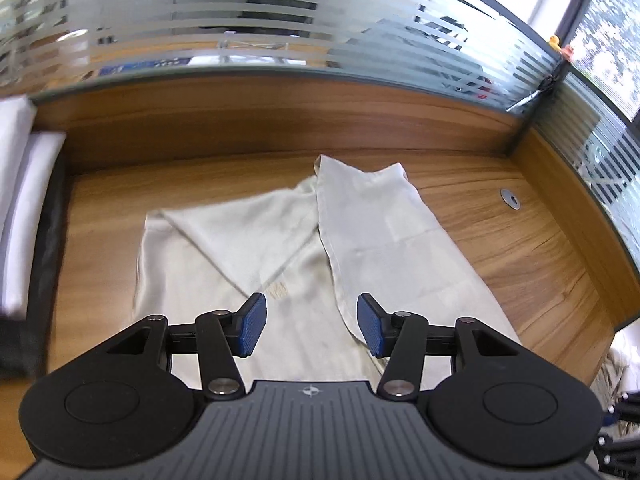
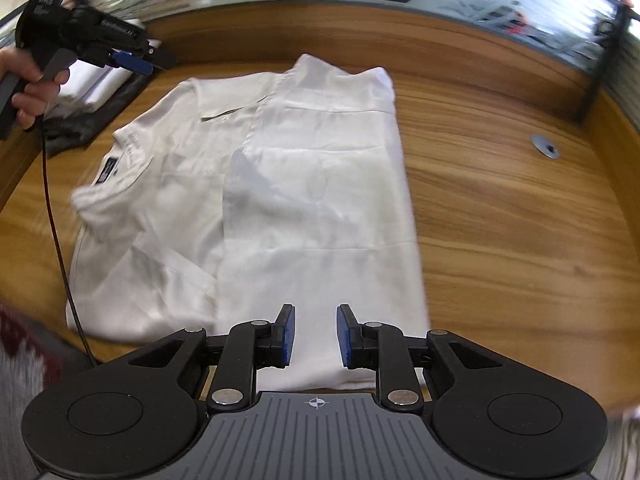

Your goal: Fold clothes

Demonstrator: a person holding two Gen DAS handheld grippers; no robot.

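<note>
A white short-sleeved shirt (image 2: 280, 200) lies flat on the wooden desk (image 2: 500, 220), its right side folded over the middle, collar with a dark label (image 2: 107, 170) at the left. It also shows in the left wrist view (image 1: 280, 248). My left gripper (image 1: 311, 326) is open and empty, held above the shirt; it also shows in the right wrist view (image 2: 132, 62), raised at the upper left in a hand. My right gripper (image 2: 316, 336) is open and empty just above the shirt's near edge.
A stack of folded white cloth (image 1: 20, 208) on a dark fabric (image 2: 92, 120) lies at the desk's left. A wooden rim and striped glass partition (image 1: 280, 20) close the back and right. A metal grommet (image 2: 544, 145) sits at the right. A black cable (image 2: 60, 240) hangs over the shirt's left.
</note>
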